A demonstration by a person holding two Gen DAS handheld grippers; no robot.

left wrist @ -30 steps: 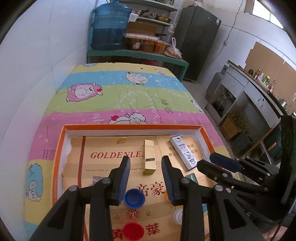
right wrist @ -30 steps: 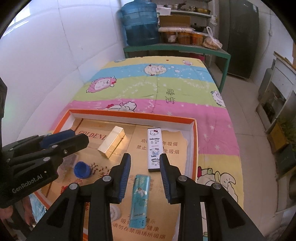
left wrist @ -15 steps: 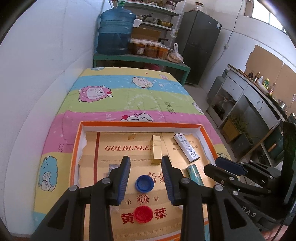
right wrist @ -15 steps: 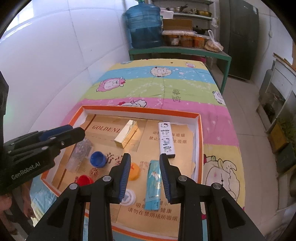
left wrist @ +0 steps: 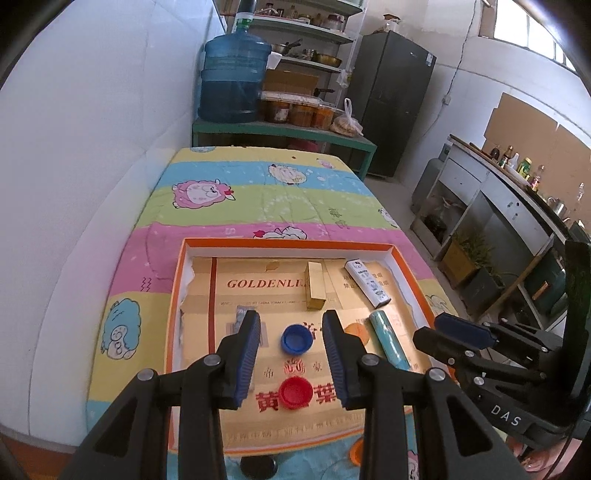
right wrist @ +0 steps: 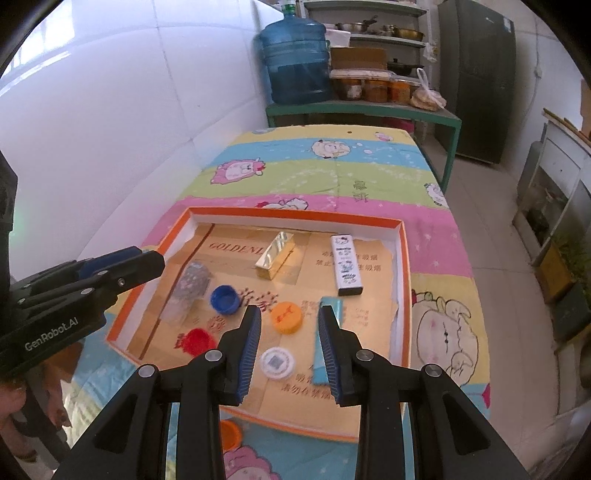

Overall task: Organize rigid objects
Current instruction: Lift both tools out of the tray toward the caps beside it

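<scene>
Striped cartoon quilt (left wrist: 258, 206) — kitchen clutter behind

Both tongs, left (left wrist: 291, 354) and right (right wrist: 289, 343), have drawn back and risen above the tray (left wrist: 288, 243).

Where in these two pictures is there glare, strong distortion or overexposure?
Left wrist view: the window at upper right is blown out to white, and the white wall bows from the fisheye lens. Right wrist view: the gold box reflects bright light on its top, and the frame corners are dark from vignetting.
</scene>
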